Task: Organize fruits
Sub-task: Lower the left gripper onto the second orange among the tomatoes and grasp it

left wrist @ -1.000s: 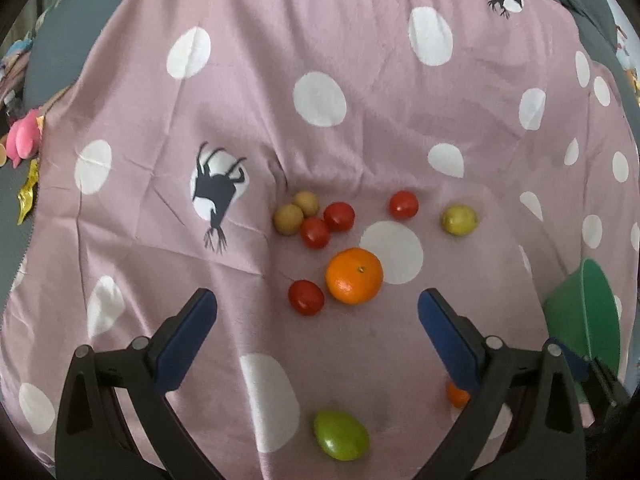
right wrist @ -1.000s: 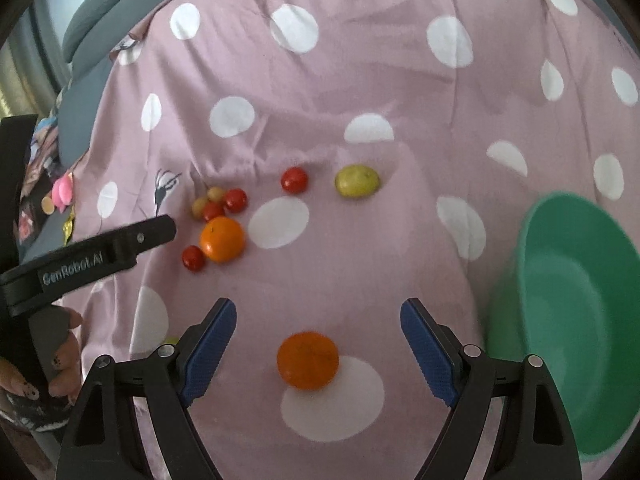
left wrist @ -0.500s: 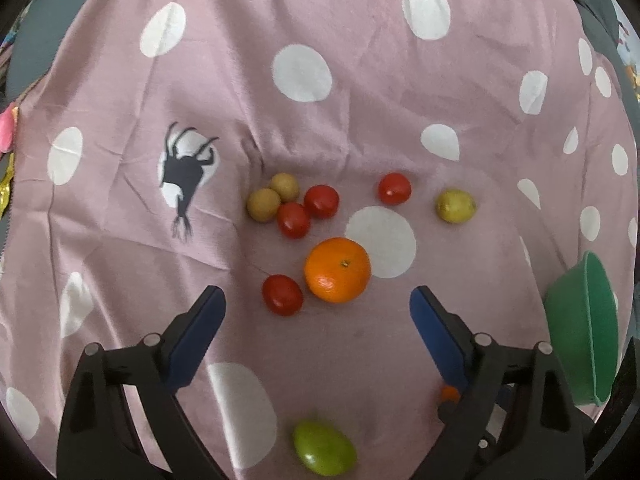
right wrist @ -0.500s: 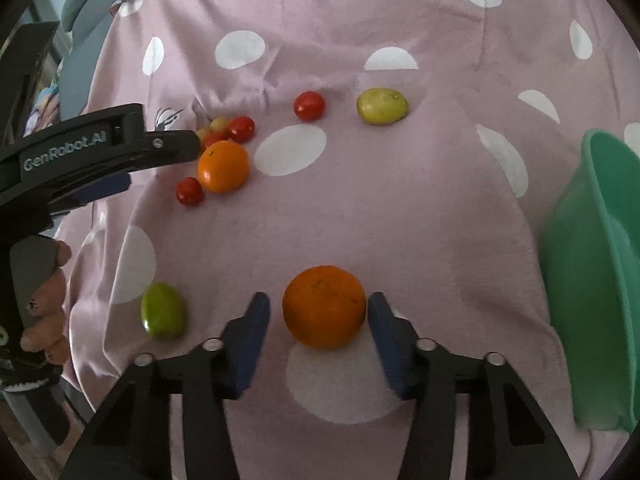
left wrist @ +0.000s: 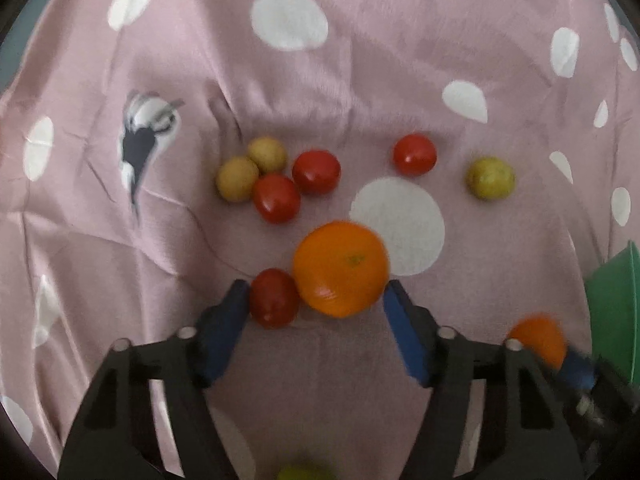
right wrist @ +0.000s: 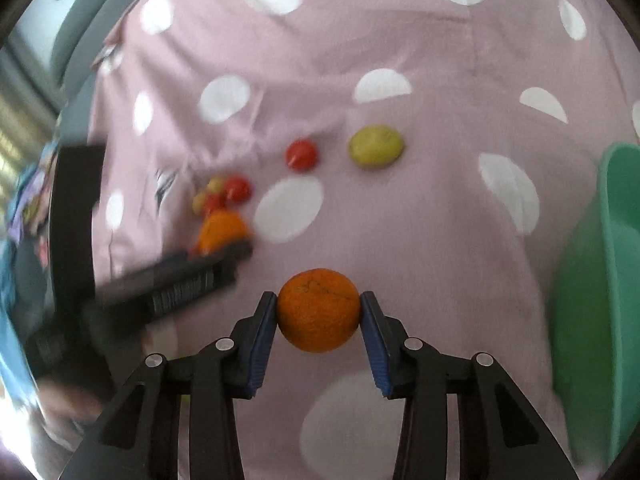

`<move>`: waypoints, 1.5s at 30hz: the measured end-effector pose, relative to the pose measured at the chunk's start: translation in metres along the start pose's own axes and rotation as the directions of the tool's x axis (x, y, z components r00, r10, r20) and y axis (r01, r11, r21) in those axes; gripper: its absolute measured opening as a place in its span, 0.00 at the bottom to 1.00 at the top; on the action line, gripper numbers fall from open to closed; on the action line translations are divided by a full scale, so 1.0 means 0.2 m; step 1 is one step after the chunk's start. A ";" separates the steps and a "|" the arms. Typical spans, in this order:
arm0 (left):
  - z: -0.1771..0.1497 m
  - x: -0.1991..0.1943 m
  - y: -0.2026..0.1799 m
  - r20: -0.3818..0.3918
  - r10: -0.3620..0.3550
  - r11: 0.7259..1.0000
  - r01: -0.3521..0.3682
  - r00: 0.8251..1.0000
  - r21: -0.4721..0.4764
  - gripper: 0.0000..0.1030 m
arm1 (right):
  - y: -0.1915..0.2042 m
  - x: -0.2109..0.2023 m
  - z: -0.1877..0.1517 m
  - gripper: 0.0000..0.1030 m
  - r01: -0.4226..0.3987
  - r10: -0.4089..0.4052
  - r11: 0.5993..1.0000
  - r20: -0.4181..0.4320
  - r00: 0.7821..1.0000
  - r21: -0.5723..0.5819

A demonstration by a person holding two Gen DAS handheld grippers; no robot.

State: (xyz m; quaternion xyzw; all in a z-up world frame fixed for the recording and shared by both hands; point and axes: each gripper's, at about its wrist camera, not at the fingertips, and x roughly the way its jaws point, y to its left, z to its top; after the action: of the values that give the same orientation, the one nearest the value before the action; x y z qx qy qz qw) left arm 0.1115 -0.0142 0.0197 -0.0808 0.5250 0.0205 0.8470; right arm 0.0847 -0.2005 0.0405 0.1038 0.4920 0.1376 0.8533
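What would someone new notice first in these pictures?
Probably the two oranges, each between blue-padded tongs. The right tongs are closing on one orange, near the green bowl at right. The left tongs are closing around the other orange and a red tomato, on the pink dotted cloth.

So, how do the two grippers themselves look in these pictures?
Both look the same. The left gripper and the right gripper each have two black, angular plastic arms with open cut-outs and round silver rivets. Each arm ends in a flat blue pad. No cables show. In the right wrist view, blurred white lettering marks the left gripper's black body.
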 end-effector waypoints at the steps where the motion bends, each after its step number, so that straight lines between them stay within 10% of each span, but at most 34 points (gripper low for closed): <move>1: 0.00 0.00 -0.01 0.022 0.008 1.000 -0.008 1.000 0.012 0.63 | 0.00 0.02 0.04 0.42 0.017 -0.017 1.000 -0.005 1.000 0.001; 5: 0.00 0.01 -0.01 0.044 0.005 1.000 -0.005 0.999 0.008 0.58 | -0.01 0.06 0.09 0.42 0.038 -0.038 0.999 -0.006 0.999 -0.008; 9: -0.01 -0.01 0.02 0.044 0.022 1.000 -0.022 0.999 -0.013 0.14 | -0.04 0.11 0.08 0.42 0.060 -0.060 0.998 -0.032 0.998 -0.001; 19: -0.01 -0.15 0.10 0.062 -0.066 0.994 0.071 0.996 -0.080 0.67 | -0.10 0.07 0.05 0.42 0.071 -0.070 0.997 -0.018 0.997 0.011; 45: 0.37 0.11 -0.08 0.121 -0.063 0.987 0.080 0.991 -0.139 0.61 | -0.13 0.10 0.08 0.42 0.069 -0.069 0.997 -0.027 0.997 0.025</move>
State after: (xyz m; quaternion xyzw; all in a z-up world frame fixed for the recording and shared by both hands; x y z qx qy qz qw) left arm 0.1886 -0.0198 0.0344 -0.1587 0.4689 0.0324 0.8683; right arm 0.1103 -0.2193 0.0243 0.0960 0.5083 0.1030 0.8496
